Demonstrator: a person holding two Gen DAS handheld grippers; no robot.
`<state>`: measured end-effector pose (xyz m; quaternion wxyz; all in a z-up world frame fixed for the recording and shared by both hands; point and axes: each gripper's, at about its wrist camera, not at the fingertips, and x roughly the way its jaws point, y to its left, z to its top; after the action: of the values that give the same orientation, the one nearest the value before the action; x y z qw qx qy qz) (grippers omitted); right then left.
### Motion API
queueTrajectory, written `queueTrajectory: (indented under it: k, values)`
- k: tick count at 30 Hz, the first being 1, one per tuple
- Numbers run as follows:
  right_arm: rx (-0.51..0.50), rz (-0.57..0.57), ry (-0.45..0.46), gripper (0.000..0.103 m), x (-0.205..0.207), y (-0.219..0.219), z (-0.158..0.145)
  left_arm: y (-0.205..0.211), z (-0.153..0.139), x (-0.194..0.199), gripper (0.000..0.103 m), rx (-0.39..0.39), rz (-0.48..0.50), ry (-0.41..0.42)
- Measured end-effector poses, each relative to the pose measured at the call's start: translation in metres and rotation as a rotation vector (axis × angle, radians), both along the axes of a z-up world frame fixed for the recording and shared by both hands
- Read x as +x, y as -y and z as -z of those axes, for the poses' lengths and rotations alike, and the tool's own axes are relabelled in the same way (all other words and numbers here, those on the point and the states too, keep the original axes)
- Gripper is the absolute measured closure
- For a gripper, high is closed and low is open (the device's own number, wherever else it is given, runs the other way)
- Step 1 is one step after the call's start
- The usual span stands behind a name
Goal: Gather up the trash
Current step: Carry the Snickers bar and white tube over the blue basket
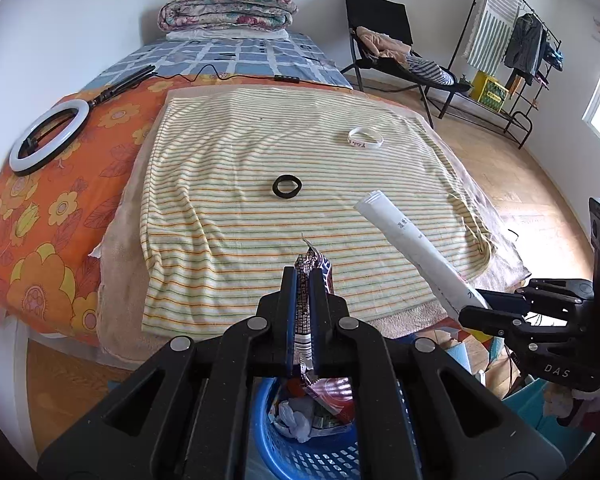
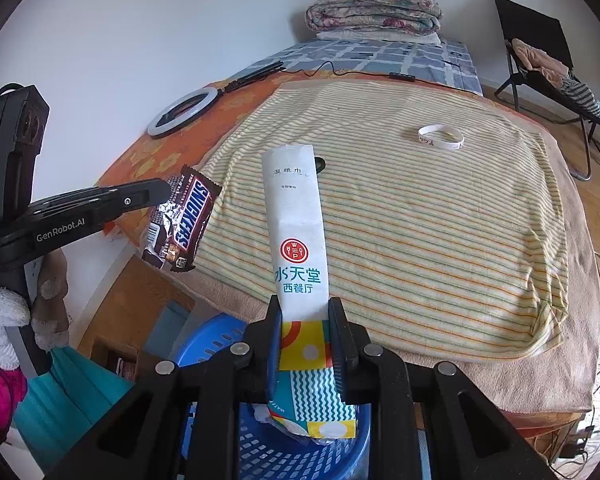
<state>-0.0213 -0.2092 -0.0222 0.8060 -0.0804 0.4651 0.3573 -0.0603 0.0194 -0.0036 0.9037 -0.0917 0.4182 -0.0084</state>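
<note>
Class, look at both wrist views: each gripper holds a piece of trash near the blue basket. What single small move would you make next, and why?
Probably open the left gripper to drop the Snickers wrapper. It is shut on the wrapper, and the blue basket, already holding trash, sits right beneath it. The right gripper, shut on the wet-wipe packet, could release into it afterwards.

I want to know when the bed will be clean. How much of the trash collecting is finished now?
Done: the blue basket already holds some wrappers. In hand: the left gripper is shut on a Snickers wrapper, and the right gripper is shut on a white wet-wipe packet; both are above the basket, not yet dropped. Left: a white wristband and a black ring lie on the striped blanket; whether they are trash is unclear.
</note>
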Motion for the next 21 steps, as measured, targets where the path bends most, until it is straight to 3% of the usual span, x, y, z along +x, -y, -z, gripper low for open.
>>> queueTrajectory:
  k: [21]
  values:
    - [-0.080, -0.054, -0.140, 0.082, -0.086, 0.034, 0.054, 0.038, 0.059, -0.057, 0.099, -0.028, 0.054, -0.120]
